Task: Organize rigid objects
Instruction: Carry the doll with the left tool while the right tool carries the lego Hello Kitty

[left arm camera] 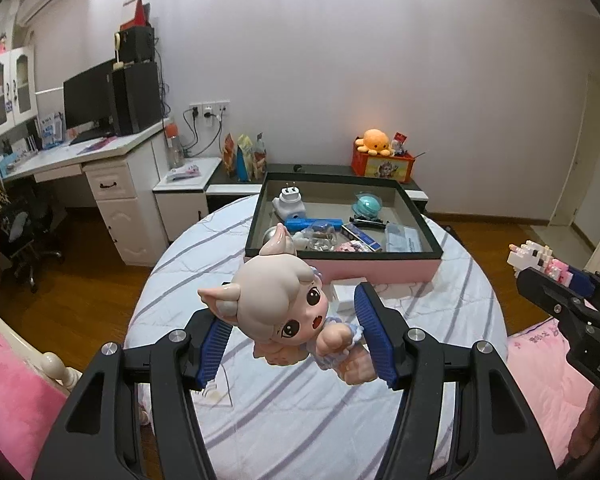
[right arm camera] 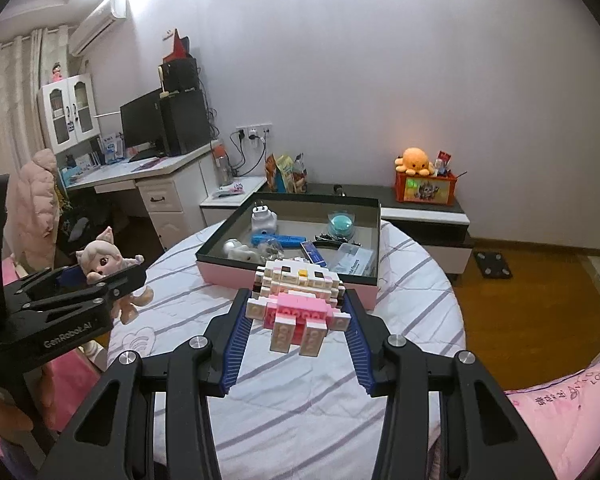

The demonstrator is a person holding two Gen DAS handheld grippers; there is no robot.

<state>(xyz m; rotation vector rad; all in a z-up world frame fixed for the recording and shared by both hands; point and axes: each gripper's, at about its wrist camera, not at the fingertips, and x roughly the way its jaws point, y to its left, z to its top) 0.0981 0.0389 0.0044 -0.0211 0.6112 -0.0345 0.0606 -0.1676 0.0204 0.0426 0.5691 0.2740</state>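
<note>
the glossy cream-haired vinyl doll figurine with fox ears was clamped between the blue ribbed pads of the left gripper, held tilted above the white bedspread with grey stripes, on the near side of the shallow pink-sided box with a dark rim and apart from it. the pink and white brick-built cat figure was gripped by the right gripper, its pads pressed on the figure's two sides, also raised over the bedspread just short of the box's near wall. inside the box lay a white plug adapter, a blue plastic bar, a teal round object and a clear plastic case, among other small items too jumbled to identify. beyond the box, an orange plush octopus sat on an orange printed crate against the wall.
</note>
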